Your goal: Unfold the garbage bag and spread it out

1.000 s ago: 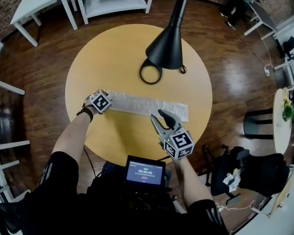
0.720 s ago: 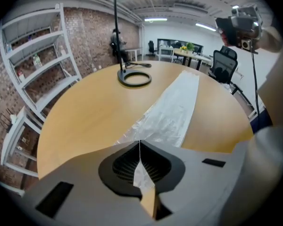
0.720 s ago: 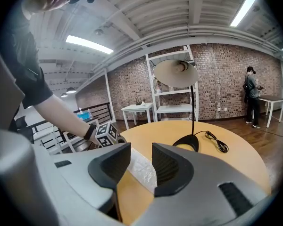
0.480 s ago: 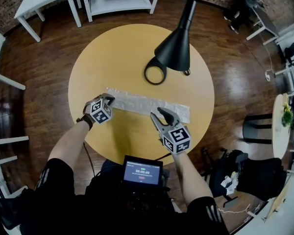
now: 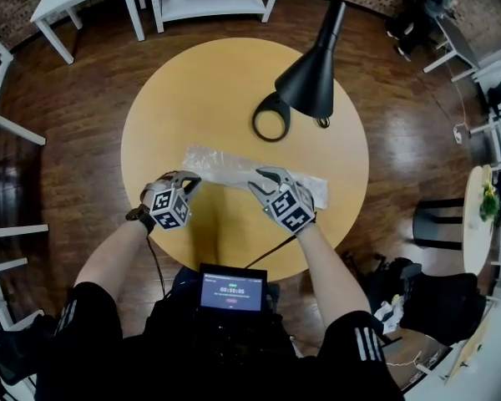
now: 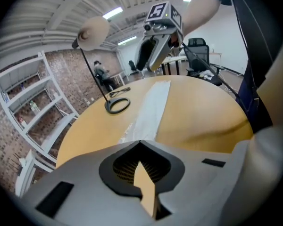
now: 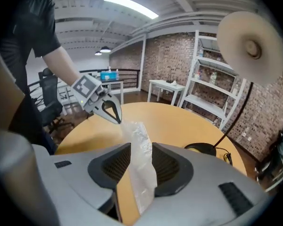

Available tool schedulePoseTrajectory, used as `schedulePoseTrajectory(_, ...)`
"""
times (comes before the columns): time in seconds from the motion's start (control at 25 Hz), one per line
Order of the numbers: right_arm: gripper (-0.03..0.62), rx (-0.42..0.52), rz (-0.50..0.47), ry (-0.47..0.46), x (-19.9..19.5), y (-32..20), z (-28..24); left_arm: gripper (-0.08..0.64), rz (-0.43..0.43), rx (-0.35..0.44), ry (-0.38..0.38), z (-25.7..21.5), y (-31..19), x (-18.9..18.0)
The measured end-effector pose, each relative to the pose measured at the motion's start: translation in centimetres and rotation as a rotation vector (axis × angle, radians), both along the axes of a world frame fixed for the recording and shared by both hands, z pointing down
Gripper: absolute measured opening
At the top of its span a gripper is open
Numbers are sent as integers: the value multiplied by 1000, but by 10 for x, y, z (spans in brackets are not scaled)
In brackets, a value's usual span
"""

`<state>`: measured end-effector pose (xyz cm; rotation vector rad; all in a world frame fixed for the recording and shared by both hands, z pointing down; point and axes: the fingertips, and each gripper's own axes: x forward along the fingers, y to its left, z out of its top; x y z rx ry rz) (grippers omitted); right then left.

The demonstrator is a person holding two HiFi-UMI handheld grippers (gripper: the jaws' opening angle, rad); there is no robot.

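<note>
Folded garbage bag (image 5: 234,167), a long translucent strip, is laid across the round wooden table (image 5: 200,90). Its left end is pinched by the left gripper (image 5: 189,178), jaws closed. It is straddled, unsqueezed, by the right gripper (image 5: 260,176), jaws parted. It is judged light, limp and slippery, best taken by one edge layer.

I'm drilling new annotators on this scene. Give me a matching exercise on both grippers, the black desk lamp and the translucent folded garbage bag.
1 left gripper
2 right gripper
3 black desk lamp
4 translucent folded garbage bag

A runs from one gripper to the other
B jaws apart around the bag
C ring base on the round wooden table
D jaws shut on the bag's end

Pairs: 1-D; 2-B; 3-C; 4-A
</note>
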<state>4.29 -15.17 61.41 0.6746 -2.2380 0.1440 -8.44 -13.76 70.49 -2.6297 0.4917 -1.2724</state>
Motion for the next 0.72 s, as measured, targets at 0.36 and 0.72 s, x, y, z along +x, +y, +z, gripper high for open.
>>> schedulePoseTrajectory(0.36,163,-129,-165,278,-1,4,86,1,39,25,-9,-5,20,-15)
schedulePoseTrajectory(0.72,71,-184,-180,358,4,11,124,0,24,-10,-28,4,33,-19)
